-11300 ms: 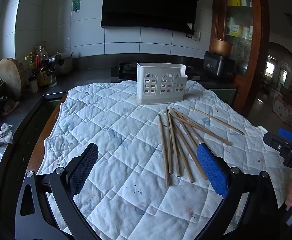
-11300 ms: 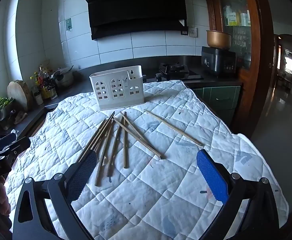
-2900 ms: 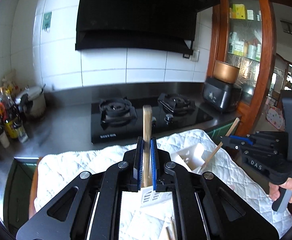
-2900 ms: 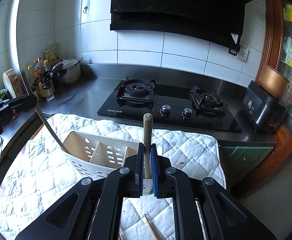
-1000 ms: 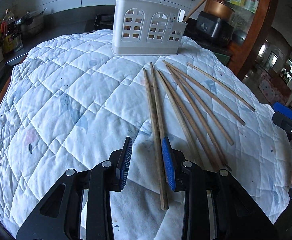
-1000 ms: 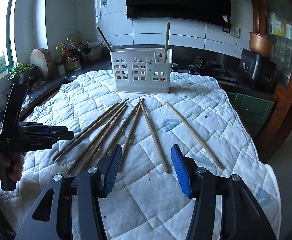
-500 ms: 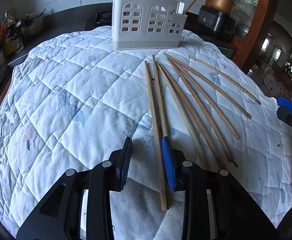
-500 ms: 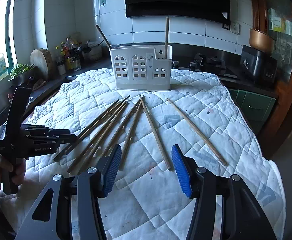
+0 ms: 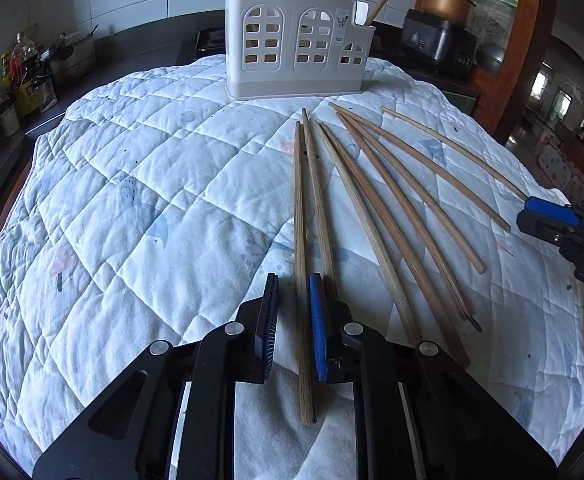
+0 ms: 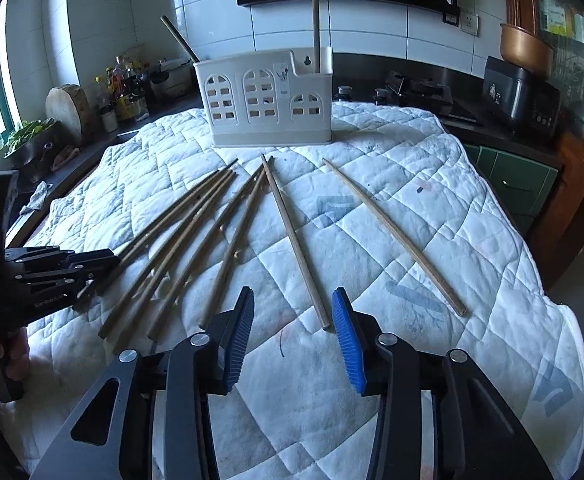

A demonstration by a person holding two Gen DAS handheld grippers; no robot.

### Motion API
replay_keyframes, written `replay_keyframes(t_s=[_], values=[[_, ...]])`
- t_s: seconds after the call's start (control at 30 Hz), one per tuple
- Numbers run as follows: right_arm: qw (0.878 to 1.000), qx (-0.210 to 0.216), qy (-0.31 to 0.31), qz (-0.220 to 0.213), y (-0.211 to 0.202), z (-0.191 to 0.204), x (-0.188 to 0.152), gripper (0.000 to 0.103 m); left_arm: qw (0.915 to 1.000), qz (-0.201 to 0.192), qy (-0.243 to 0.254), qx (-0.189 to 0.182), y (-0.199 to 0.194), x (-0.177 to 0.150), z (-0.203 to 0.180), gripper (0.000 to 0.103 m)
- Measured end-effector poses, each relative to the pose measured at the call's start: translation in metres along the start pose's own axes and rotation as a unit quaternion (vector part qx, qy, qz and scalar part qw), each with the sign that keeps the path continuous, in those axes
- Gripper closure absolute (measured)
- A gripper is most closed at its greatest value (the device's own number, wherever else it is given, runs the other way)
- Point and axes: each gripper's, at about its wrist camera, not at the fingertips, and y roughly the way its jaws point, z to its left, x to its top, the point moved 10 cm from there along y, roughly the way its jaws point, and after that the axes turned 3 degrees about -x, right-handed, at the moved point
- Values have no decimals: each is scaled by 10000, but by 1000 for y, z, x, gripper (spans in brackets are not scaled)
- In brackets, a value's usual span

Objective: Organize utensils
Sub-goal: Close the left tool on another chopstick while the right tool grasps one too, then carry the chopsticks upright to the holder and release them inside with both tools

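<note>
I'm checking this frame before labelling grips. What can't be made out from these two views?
- Left wrist view: whether the left gripper pads press the chopstick between them; a gap shows on one side.
- Both views: the holder inside, hidden by its walls; only two stick tops show.
- Left wrist view: the right gripper, cut by the frame edge.
- Right wrist view: the left gripper's tips, hidden among chopsticks.
</note>
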Motion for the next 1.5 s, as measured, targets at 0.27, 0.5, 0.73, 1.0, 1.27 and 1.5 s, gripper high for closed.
replay_keyframes(t_s=[0.27,0.5,0.73,1.0,1.27,1.5], values=[[9992,-130,-158,329,31,-5,1,79,9999,33,60,-124,0,-1,-1,88],[9979,-234,-465,379,43,-4,9,82,9997,31,5,-253,0,-2,0,88],[9917,-559,-1120,296,37,6,5,96,9998,33,47,-180,0,-1,0,92],[9939,-481,-981,-145,-5,13,19,96,9994,-47,-108,-328,-9,4,4,97],[9933,-285,-647,-914,-67,23,57,96,9970,-565,-140,-513,-39,24,4,97],[9939,-57,-454,-1007,-82,27,88,96,9915,-1108,38,-674,-73,55,-4,97]])
